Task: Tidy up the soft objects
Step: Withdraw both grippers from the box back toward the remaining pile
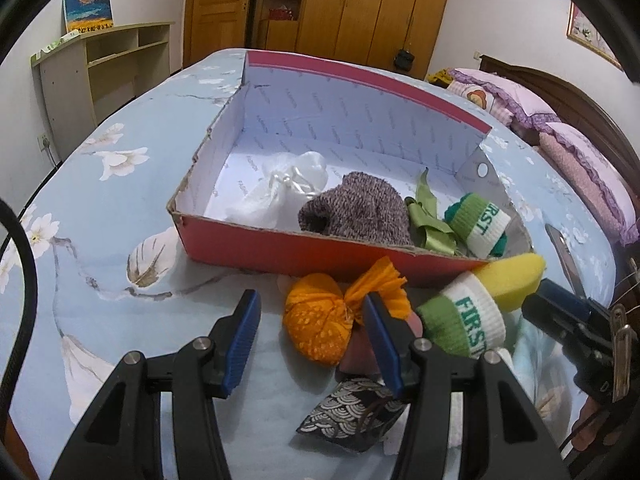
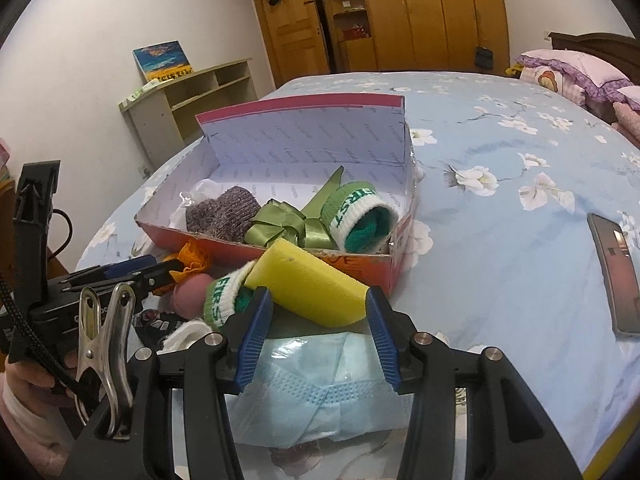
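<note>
Soft things lying on a floral blue bedspread (image 2: 500, 152).
Both grippers (image 1: 310, 330) (image 2: 316, 316) gaping empty; wardrobe (image 2: 432, 12) standing at twelve o'clock beyond the red box (image 2: 384, 276).

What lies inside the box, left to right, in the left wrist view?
White pouch → grey knitted sock → green ribbon bow → green-and-white sock roll, all inside the red box.

A phone (image 2: 614, 276) lies on the floral bedsheet (image 2: 500, 152); 2 pink pillows (image 1: 532, 112), wooden wardrobe (image 1: 380, 8), shelf (image 1: 104, 64) behind.
</note>
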Demonstrator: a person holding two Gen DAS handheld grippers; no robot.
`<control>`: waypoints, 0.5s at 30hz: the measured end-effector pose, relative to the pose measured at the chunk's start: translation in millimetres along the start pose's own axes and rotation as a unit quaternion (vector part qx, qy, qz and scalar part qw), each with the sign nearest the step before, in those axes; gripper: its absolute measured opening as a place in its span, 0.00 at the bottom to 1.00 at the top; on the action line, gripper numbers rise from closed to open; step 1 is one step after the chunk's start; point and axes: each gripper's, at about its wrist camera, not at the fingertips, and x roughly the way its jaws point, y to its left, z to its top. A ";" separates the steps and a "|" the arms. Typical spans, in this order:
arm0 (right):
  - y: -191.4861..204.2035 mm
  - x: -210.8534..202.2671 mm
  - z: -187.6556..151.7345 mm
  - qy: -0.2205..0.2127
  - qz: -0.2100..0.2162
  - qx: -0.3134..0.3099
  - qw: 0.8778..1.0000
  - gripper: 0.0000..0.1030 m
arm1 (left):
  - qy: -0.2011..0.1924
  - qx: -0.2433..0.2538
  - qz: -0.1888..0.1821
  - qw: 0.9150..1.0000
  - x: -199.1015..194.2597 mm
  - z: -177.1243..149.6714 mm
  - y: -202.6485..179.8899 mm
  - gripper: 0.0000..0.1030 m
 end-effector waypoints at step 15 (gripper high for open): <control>-4.7 12.2 -4.9 -0.012 -0.026 0.002 1.000 0.48 | -0.009 -0.019 0.000 1.000 9.5 -2.7 4.1 0.62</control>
